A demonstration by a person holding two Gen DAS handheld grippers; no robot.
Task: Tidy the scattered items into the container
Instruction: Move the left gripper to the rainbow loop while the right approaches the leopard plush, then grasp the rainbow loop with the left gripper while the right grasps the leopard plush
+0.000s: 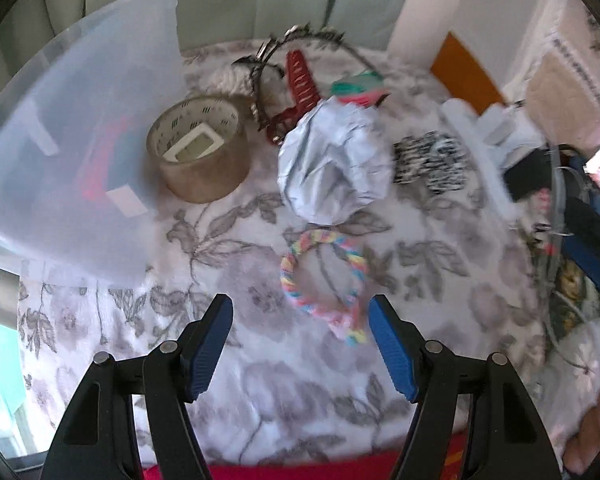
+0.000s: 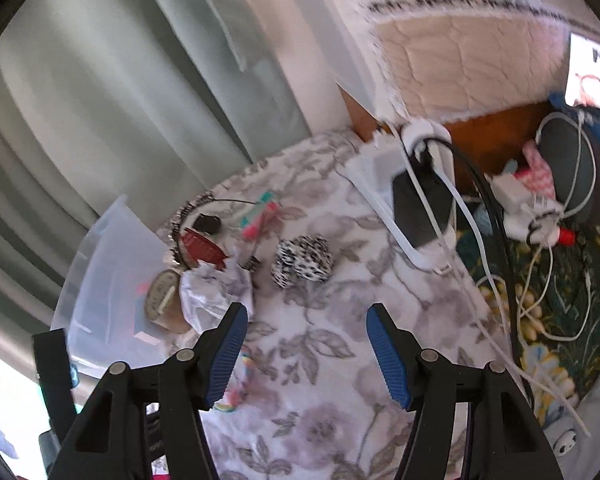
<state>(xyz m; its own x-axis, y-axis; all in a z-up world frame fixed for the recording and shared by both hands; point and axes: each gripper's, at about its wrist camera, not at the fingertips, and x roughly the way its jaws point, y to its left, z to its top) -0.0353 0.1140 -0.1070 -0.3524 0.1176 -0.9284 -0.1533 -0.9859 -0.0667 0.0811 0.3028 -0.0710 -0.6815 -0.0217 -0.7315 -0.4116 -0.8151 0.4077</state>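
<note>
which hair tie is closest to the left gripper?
The pastel rainbow braided hair tie, just ahead of the open left gripper. The black-and-white scrunchie lies farther off, past the crumpled paper.

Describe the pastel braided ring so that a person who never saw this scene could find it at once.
Start at the floral cloth beside the translucent plastic container. In the left wrist view, the crumpled white paper ball lies mid-cloth; the pastel braided ring lies just below it, nearest the open left gripper. Only it is a soft loop twisted from pink, yellow and blue strands.
</note>
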